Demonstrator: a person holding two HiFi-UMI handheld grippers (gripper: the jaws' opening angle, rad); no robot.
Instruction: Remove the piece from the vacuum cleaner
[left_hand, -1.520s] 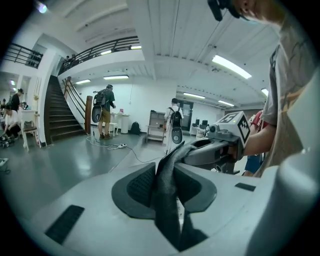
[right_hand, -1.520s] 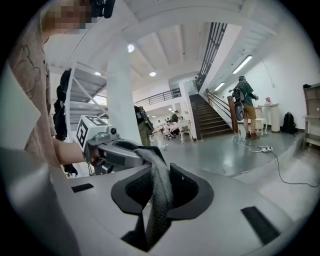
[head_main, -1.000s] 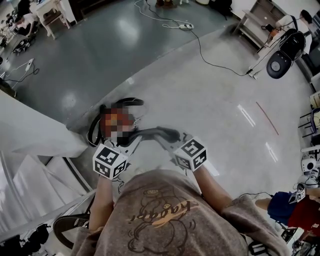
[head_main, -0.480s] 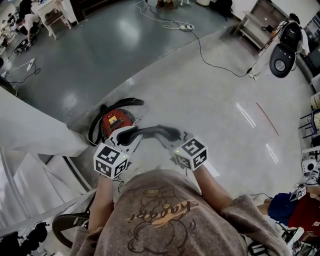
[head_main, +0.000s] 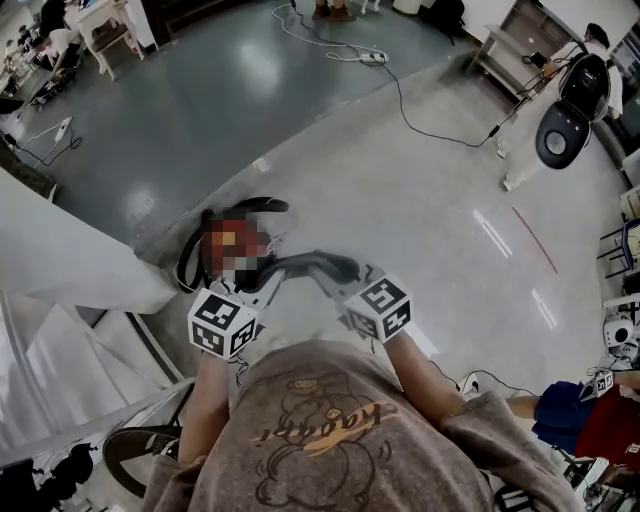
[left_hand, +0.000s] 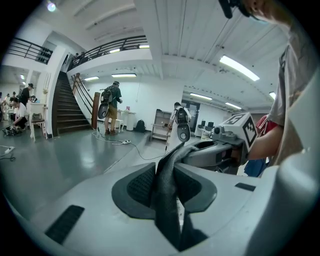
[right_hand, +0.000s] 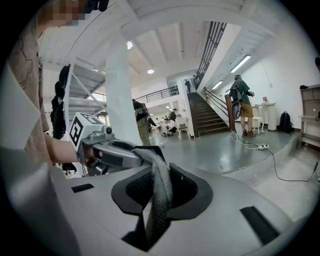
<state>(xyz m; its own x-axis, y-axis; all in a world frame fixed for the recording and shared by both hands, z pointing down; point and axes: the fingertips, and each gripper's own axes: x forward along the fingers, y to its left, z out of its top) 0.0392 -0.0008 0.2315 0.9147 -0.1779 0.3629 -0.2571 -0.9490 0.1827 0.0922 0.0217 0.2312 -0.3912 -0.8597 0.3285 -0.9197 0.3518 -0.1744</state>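
A dark grey strip-like piece (head_main: 305, 264) spans between my two grippers, above the floor and in front of the person's chest. My left gripper (head_main: 262, 282) is shut on one end of the piece (left_hand: 170, 165), and my right gripper (head_main: 336, 276) is shut on the other end of the piece (right_hand: 160, 175). In the left gripper view the left gripper (left_hand: 167, 192) faces the right gripper (left_hand: 235, 135) across the piece. In the right gripper view the right gripper (right_hand: 157, 195) faces the left gripper (right_hand: 102, 147). The red and black vacuum cleaner (head_main: 190, 262) sits on the floor just beyond the left gripper, partly hidden by a mosaic patch.
A white staircase structure (head_main: 60, 340) stands close at the left. A cable with a power strip (head_main: 372, 52) runs across the far floor. A person with a round black device (head_main: 556, 135) is at the far right. Another person (head_main: 590, 410) is low at the right edge.
Both grippers stay in place with the piece held between them. The person with the round black device at the far right has shifted position.
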